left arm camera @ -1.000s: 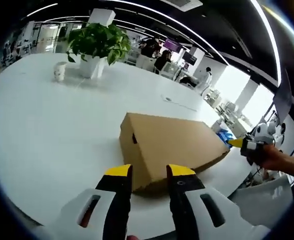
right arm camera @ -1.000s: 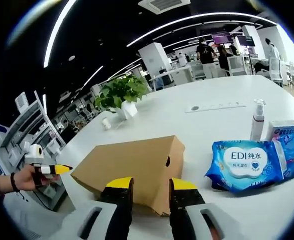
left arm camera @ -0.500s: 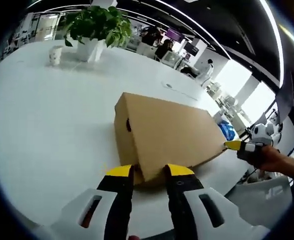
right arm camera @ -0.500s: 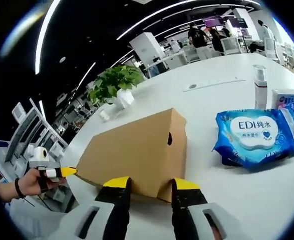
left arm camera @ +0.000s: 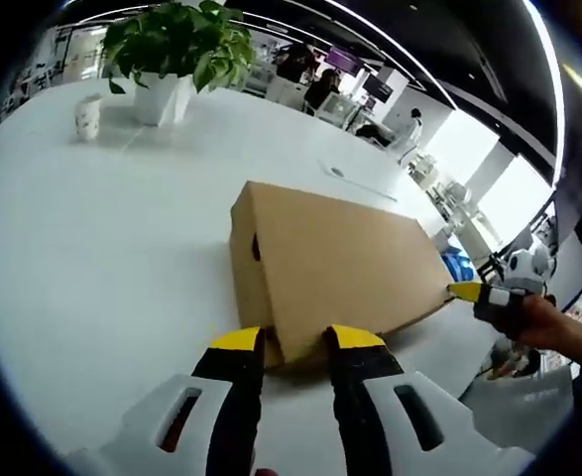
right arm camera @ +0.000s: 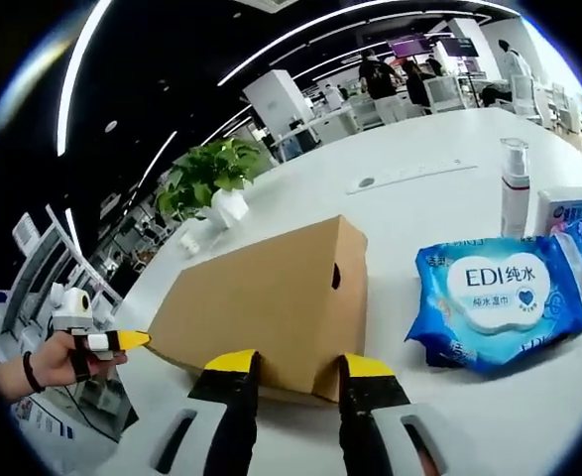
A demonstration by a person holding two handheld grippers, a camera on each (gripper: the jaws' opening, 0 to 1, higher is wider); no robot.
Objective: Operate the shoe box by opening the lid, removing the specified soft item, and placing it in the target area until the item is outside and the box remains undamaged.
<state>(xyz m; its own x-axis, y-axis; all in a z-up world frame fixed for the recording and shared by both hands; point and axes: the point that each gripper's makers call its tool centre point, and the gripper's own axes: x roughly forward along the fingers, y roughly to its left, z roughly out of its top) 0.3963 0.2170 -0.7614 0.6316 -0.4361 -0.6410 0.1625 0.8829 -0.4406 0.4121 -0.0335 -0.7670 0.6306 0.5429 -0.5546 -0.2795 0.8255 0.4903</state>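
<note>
Shoe box (left arm camera: 335, 273) shut, lid on, flat on white desk (left arm camera: 102, 248). My left tongs (left arm camera: 295, 342) gape at one near corner of the box, gripping nothing; my right tongs (right arm camera: 295, 365) gape at the opposite end's corner, also empty. Blue wipes pack (right arm camera: 504, 302) just right of the box; plant (left arm camera: 176, 45) well behind it.

Left gripper view: you look from one end corner of the shoe box (left arm camera: 330, 273), close and low over the white surface (left arm camera: 102, 248).
Right gripper view: you face the opposite end corner, equally near.
Shared: the shoe box (right arm camera: 271, 297), the potted plant (left arm camera: 176, 50) (right arm camera: 211, 178), and each other's hand-held gripper.
</note>
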